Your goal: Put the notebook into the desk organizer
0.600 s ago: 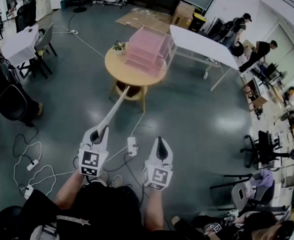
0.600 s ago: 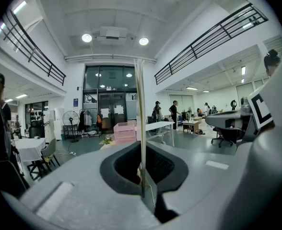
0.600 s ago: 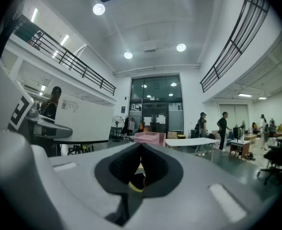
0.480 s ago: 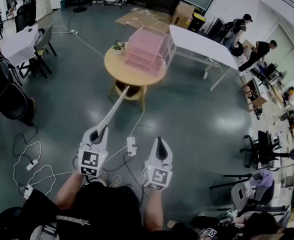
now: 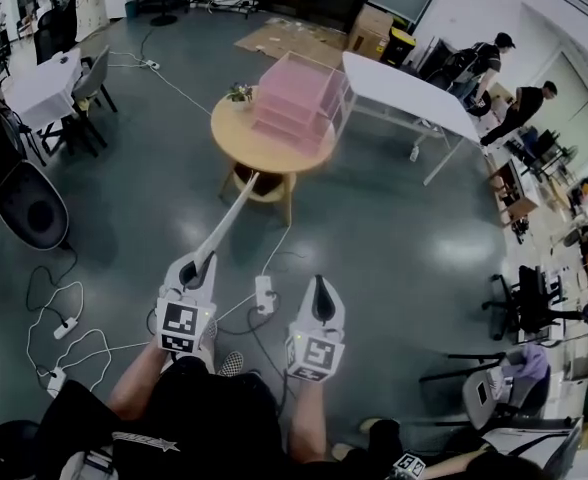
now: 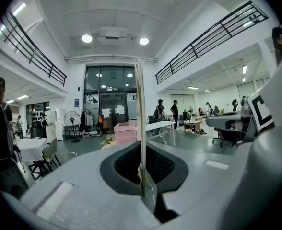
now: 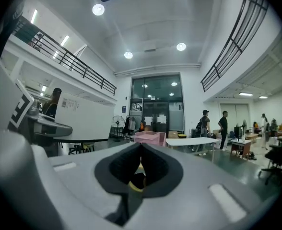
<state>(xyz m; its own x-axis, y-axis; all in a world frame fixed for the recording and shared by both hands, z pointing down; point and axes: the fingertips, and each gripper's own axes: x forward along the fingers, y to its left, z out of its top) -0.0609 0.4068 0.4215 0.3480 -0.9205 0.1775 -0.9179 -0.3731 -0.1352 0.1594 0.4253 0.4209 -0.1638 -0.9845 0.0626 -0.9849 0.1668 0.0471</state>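
Bystander (image 5: 474,463) shifted leftward; left tongs (image 5: 200,263) pinch the notebook (image 5: 229,218), right tongs (image 5: 320,282) pressed together.

Shifted a touch lower in the head view: round table (image 5: 236,140) and pink desk organizer (image 5: 296,98). Turned since then, black chair (image 5: 32,211) at left, round back now showing. Stepped slightly rightward beside the white table (image 5: 404,90): capped person (image 5: 479,63). Slid left along the bottom edge: another person's marker cube (image 5: 411,464).
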